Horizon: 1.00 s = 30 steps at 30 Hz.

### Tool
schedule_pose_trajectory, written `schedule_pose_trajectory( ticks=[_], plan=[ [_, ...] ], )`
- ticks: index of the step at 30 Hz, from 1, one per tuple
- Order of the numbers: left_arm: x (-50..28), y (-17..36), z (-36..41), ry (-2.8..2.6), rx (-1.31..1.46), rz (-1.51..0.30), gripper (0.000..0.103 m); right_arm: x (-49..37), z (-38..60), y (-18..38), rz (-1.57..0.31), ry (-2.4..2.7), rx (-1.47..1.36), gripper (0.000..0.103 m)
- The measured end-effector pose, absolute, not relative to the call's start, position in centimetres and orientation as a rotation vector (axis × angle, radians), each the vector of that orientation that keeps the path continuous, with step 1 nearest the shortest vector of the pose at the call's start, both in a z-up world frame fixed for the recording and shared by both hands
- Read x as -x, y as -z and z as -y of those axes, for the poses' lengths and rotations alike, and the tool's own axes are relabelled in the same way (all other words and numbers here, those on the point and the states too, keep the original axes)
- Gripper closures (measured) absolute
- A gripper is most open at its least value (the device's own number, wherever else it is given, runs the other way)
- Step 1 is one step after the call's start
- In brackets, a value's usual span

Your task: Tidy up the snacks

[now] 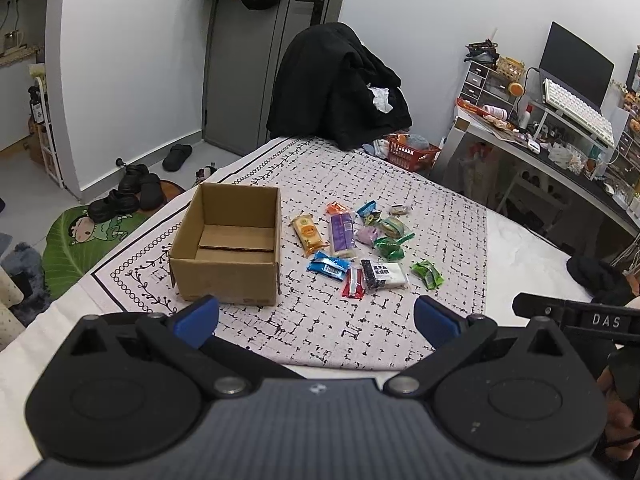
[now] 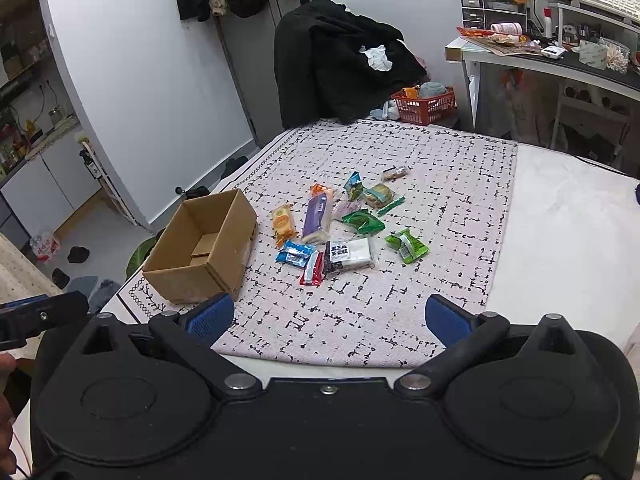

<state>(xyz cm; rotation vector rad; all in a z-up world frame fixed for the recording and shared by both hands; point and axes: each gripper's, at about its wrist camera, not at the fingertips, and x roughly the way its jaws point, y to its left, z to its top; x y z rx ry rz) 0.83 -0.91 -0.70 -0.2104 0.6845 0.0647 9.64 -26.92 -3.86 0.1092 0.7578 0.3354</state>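
An open cardboard box (image 1: 226,246) (image 2: 200,246) stands empty on a patterned cloth (image 1: 360,176) (image 2: 440,184). To its right lie several wrapped snacks: an orange packet (image 1: 307,235) (image 2: 283,222), a purple bar (image 1: 342,233) (image 2: 316,216), a blue packet (image 1: 327,266) (image 2: 295,254), a red stick (image 1: 353,284) (image 2: 313,269), a white-and-black pack (image 1: 386,274) (image 2: 350,255) and green packets (image 1: 428,274) (image 2: 406,246). My left gripper (image 1: 316,320) hangs open, short of the box and snacks, holding nothing. My right gripper (image 2: 330,318) is open too, equally far back.
The cloth covers a white bed (image 2: 568,232). A chair draped with black clothes (image 1: 340,88) stands at the far edge, a red basket (image 1: 412,152) beside it. A cluttered desk (image 1: 560,148) runs along the right. Shoes (image 1: 132,196) lie on the floor at left.
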Motion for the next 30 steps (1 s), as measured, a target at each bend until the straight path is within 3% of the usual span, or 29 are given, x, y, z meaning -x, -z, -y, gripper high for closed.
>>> schedule_pose_trajectory(
  ticks=[30],
  plan=[
    [-1.08,0.97,0.87,-0.08,0.217,-0.698,0.0,-9.94,26.42,3.89,-0.77,-0.341,-0.104,0.0]
  ],
)
